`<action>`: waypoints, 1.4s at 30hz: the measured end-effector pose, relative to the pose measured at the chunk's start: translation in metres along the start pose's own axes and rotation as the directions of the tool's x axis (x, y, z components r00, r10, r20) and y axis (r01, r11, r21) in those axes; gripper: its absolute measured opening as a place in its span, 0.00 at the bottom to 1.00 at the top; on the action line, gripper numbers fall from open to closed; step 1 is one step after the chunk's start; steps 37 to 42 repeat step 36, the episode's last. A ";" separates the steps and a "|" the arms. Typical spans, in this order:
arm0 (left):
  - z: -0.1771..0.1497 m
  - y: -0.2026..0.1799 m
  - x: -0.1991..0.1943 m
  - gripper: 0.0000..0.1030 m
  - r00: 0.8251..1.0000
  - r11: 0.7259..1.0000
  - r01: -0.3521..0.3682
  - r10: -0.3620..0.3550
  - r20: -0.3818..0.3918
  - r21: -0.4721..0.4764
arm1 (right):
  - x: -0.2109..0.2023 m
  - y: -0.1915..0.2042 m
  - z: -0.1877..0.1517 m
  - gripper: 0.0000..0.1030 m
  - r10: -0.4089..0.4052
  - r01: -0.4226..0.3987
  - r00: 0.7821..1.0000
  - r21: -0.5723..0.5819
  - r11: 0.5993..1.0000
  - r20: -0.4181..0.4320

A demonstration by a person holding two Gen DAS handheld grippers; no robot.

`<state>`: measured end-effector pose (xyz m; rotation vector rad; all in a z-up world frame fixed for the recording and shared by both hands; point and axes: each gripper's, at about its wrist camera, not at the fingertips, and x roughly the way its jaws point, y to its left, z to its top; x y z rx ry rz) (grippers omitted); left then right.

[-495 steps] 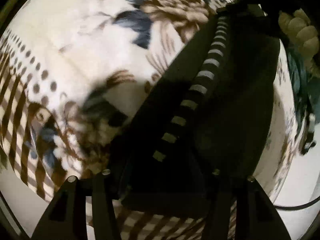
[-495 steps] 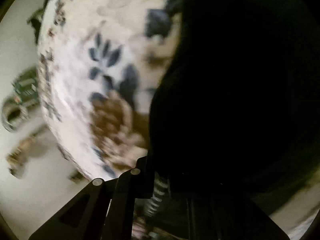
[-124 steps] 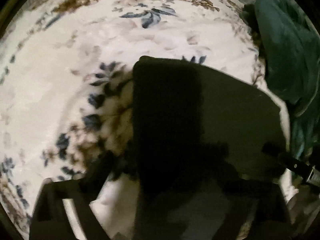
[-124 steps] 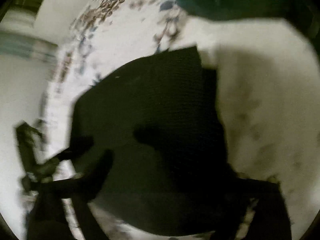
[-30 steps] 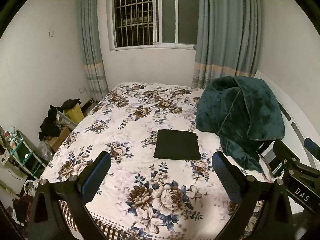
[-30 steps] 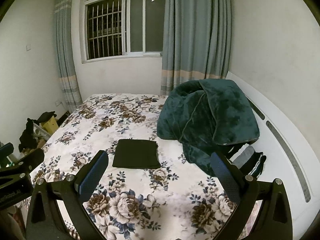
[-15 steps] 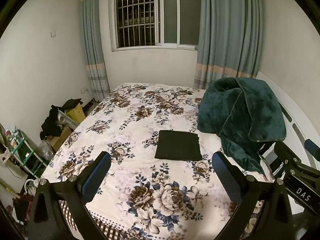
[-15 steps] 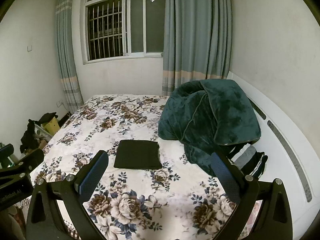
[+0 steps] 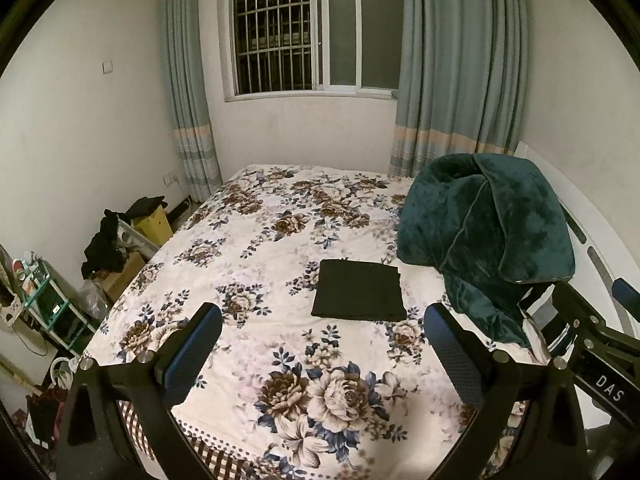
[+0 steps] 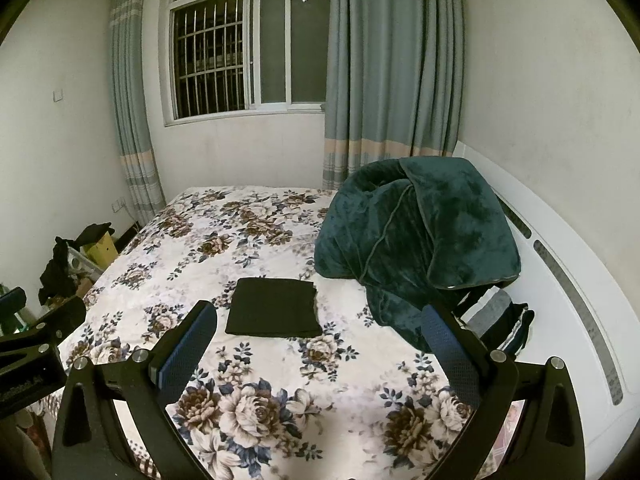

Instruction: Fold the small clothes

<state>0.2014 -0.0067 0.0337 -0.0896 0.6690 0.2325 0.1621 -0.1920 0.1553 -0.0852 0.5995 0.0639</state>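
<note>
A dark, flat-folded rectangular cloth garment point(image 9: 358, 296) is found lying on the floral-printed bedspread point(image 9: 256, 280), roughly midway along the bed and towards its right edge, just beside a heaped dark-green plush blanket point(image 9: 484, 236). Its four edges are seen to be square and its surface smooth; the fold is judged complete or nearly so.

The garment is judged to be light, soft and limp, with no stiffness of its own. It is expected to sag and come unfolded if lifted by one corner. A hold at two adjacent corners, or along one folded edge with all layers pinched together, is judged the safest. The fabric is not thought slippery or fragile, though the soft bedding beneath would give under any press.

The left gripper point(image 9: 322, 344) is observed with its jaws spread wide; nothing is held and nothing is touched. The right gripper point(image 10: 318, 338) is likewise observed fully spread and empty. Both are held above the foot end of the bed, well apart from the garment. Striped and grey clothing point(image 10: 496, 318) is noted by the right edge, partly under the blanket.
</note>
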 end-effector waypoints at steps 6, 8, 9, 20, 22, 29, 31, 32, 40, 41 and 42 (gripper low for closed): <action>0.001 -0.001 0.001 1.00 1.000 1.000 -0.001 0.001 0.000 -0.003 | 0.002 0.000 0.000 1.00 0.000 0.000 1.000 -0.002 1.000 -0.001; 0.001 -0.001 0.001 1.00 1.000 1.000 0.000 0.000 0.000 -0.002 | 0.002 -0.001 0.000 1.00 0.000 0.000 1.000 -0.002 1.000 0.000; 0.001 -0.001 0.001 1.00 1.000 1.000 0.000 0.000 0.000 -0.001 | 0.002 -0.001 -0.001 1.00 0.001 -0.001 1.000 -0.001 1.000 0.000; 0.003 0.000 0.001 1.00 1.000 1.000 -0.004 0.004 0.002 -0.002 | 0.003 -0.001 -0.001 1.00 0.000 0.000 1.000 -0.001 1.000 0.001; 0.004 0.000 0.002 1.00 1.000 1.000 -0.007 0.007 0.003 -0.001 | 0.004 -0.002 -0.001 1.00 0.001 -0.001 1.000 -0.001 1.000 0.001; 0.004 0.000 0.003 1.00 1.000 1.000 -0.005 0.005 -0.002 -0.006 | 0.004 -0.001 -0.001 1.00 0.001 -0.001 1.000 -0.006 1.000 0.001; 0.006 0.000 0.003 1.00 1.000 1.000 -0.007 0.007 -0.004 -0.011 | 0.002 -0.002 -0.002 1.00 -0.002 0.002 1.000 -0.001 1.000 0.001; 0.005 0.000 0.002 1.00 1.000 1.000 -0.008 0.008 -0.001 -0.014 | 0.003 -0.001 -0.002 1.00 -0.001 0.001 1.000 -0.003 1.000 0.001; 0.010 0.000 0.000 1.00 1.000 1.000 -0.020 0.020 0.018 -0.012 | 0.003 -0.001 -0.003 1.00 -0.002 0.002 1.000 0.000 1.000 0.003; 0.010 0.000 0.000 1.00 1.000 1.000 -0.020 0.020 0.018 -0.012 | 0.003 -0.001 -0.003 1.00 -0.002 0.002 1.000 0.000 1.000 0.003; 0.010 0.000 0.000 1.00 1.000 1.000 -0.020 0.020 0.018 -0.012 | 0.003 -0.001 -0.003 1.00 -0.002 0.002 1.000 0.000 1.000 0.003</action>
